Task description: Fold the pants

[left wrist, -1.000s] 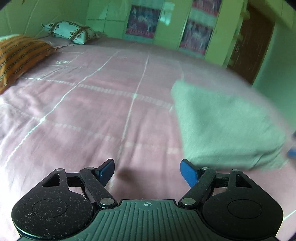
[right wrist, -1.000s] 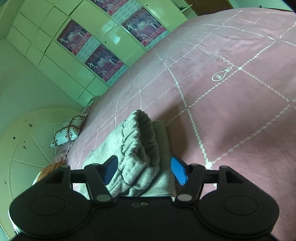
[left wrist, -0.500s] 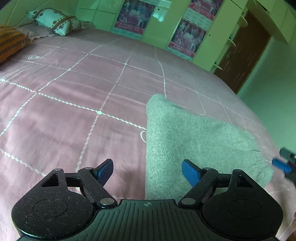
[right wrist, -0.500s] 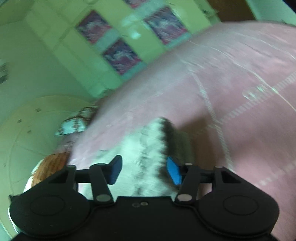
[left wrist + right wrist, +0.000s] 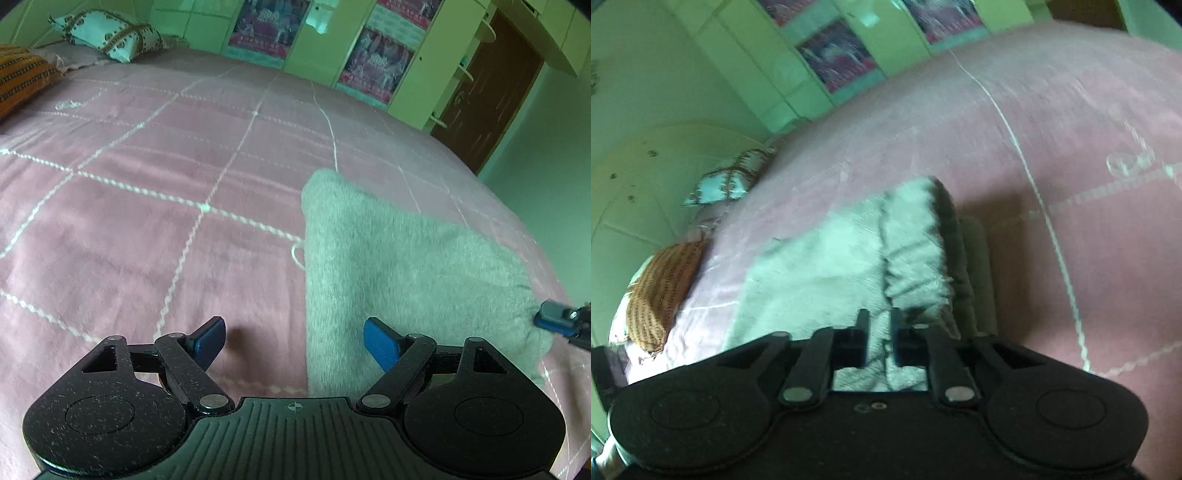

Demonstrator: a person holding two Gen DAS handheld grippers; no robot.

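The grey fleece pants (image 5: 406,266) lie folded into a rectangle on the pink bedspread (image 5: 147,221). My left gripper (image 5: 295,338) is open, its blue fingers straddling the near left edge of the fabric just above it. My right gripper (image 5: 880,341) has its jaws closed to a narrow gap on the bunched waistband end of the pants (image 5: 908,251). The right gripper's blue finger (image 5: 554,318) shows at the fold's right corner in the left wrist view.
A patterned pillow (image 5: 107,35) and an orange knitted cushion (image 5: 18,79) lie at the head of the bed. Green wardrobes with posters (image 5: 373,62) and a brown door (image 5: 491,99) stand beyond the bed's far side.
My right gripper closed from open onto the waistband end of the pants. My left gripper swung right and settled over the fold's near left edge, still open.
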